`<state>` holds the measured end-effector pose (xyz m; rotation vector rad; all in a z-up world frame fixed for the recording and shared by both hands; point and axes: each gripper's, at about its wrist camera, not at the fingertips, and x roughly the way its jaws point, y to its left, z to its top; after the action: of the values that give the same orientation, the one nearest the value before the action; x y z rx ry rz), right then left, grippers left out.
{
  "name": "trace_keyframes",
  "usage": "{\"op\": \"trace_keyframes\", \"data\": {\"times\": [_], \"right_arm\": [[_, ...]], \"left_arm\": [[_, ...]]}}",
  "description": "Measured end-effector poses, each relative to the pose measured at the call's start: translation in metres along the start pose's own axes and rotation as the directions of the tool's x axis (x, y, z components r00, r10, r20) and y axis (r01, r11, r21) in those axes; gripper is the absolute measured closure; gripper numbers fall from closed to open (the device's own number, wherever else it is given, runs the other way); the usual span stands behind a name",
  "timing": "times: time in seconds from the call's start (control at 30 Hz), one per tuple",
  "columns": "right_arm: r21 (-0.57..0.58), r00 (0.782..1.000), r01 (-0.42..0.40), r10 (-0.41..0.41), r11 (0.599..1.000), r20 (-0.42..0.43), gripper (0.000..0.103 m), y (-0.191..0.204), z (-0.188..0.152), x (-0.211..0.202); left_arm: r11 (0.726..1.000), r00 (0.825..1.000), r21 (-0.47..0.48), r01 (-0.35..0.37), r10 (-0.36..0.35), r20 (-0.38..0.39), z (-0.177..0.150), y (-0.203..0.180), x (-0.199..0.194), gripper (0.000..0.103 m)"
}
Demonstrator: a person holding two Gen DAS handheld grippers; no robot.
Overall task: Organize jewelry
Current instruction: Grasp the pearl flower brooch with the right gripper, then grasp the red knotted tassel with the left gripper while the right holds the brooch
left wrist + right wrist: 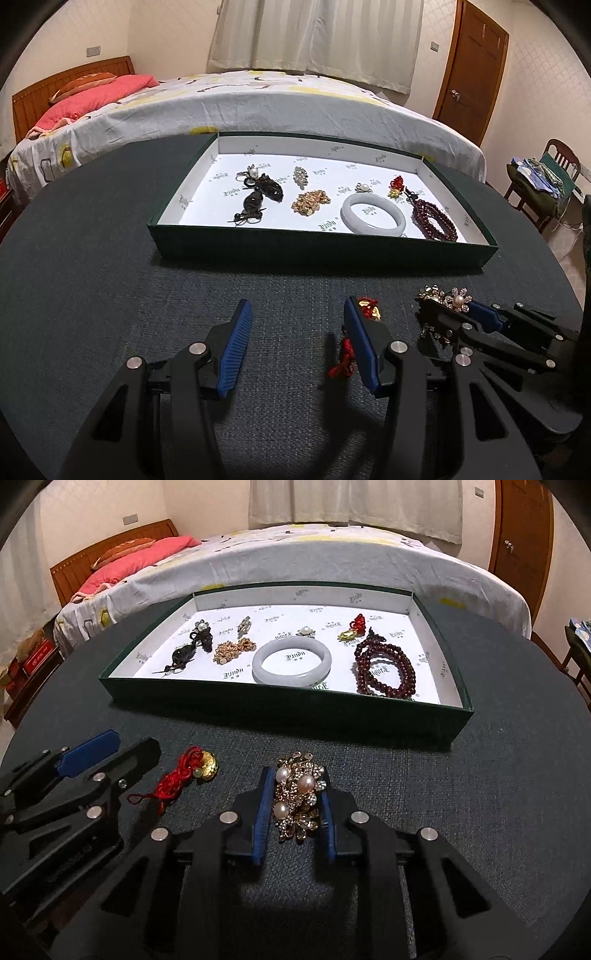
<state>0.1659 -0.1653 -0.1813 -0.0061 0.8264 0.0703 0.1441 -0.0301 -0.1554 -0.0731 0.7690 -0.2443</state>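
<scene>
A green box (321, 249) (280, 709) with a white lining sits on the dark round table; it holds a white bangle (373, 214) (291, 661), dark red beads (386, 668), gold pieces and black pendants. My right gripper (297, 797) is shut on a gold pearl brooch (299, 797) just above the table; the brooch also shows in the left wrist view (443, 301). My left gripper (297, 332) is open and empty. A red cord charm with a gold bell (184, 775) (364, 314) lies just outside its right finger.
A bed (258, 99) with a patterned sheet stands behind the table. A wooden door (472, 66) and a chair (543, 181) with clothes are at the right. The table edge (554, 701) curves close on the right.
</scene>
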Motion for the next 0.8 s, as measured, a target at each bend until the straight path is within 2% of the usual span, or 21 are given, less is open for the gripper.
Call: {"op": "trace_keyframes", "data": {"times": [0.4,0.53,0.8], "right_arm": [[0.010,0.999,0.018,-0.018,1.000,0.026,0.080,-0.017,-0.004,-0.013],[0.030,0.999,0.010,-0.011,1.000,0.033,0.080,-0.026,-0.005,-0.016],[0.054,0.999,-0.004,0.001,0.999,0.041,0.080,-0.034,-0.004,-0.016]], "left_arm": [[0.997,0.998,0.045,0.055,-0.054,-0.024,-0.001,-0.024,0.004,0.052],[0.997,0.995,0.016,0.078,-0.077,-0.057,-0.001,-0.026,0.013,0.054],[0.993,0.991,0.037,0.108,-0.105,-0.082,-0.005,-0.036,0.015,0.073]]}}
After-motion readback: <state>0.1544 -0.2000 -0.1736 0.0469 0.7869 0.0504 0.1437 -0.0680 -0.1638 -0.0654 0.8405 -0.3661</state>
